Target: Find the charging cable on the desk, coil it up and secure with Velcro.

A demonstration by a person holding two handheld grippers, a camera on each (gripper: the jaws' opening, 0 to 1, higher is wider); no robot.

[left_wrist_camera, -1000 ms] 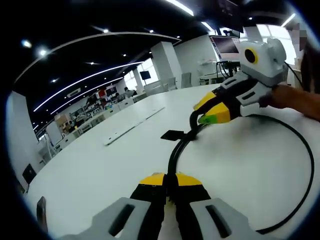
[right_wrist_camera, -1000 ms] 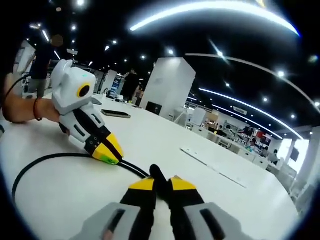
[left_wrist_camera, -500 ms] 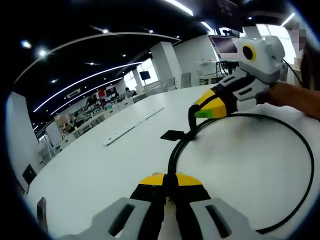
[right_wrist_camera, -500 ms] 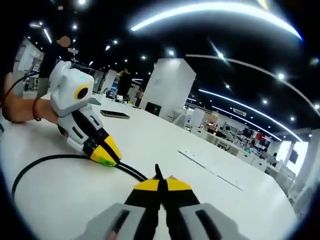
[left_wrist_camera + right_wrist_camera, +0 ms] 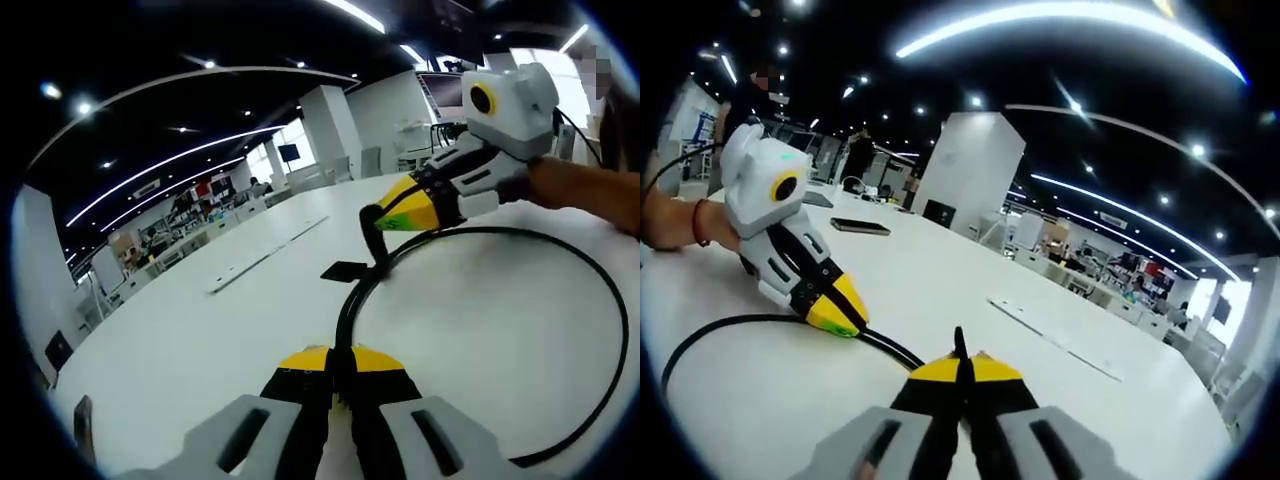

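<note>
1. Left gripper [image 5: 340, 372]: jaws pressed together on the black charging cable [image 5: 612, 300], which leaves the yellow tips and runs forward over the white desk [image 5: 200, 330]. No gap shows between the tips; the grip looks firm.
2. Right gripper [image 5: 960, 368]: jaws likewise closed, a thin black end of the cable standing up between the yellow tips. In the left gripper view the same tool comes in from the right, its tips [image 5: 385, 218] holding the cable end lifted just above the desk.
3. Cable layout: from the left gripper's pinch the cable sweeps out in one wide loop to the right and curves round to the right gripper. The loop lies flat on the desk. In the right gripper view the cable passes under the left gripper's tips [image 5: 835, 318] and arcs away to the left.
4. Velcro strap [image 5: 347, 270]: a small black tab lies on the desk, touching the cable where the strands meet, between the two grippers.
5. Step in hand, by judgement: closing the coil. To do it well, the left gripper should keep its pinch fixed as anchor while the right one brings its end alongside the anchored strand, close to the strap, without dragging the loop out of shape.
6. Risk, by judgement: a loosened pinch lets the springy loop open out.
</note>
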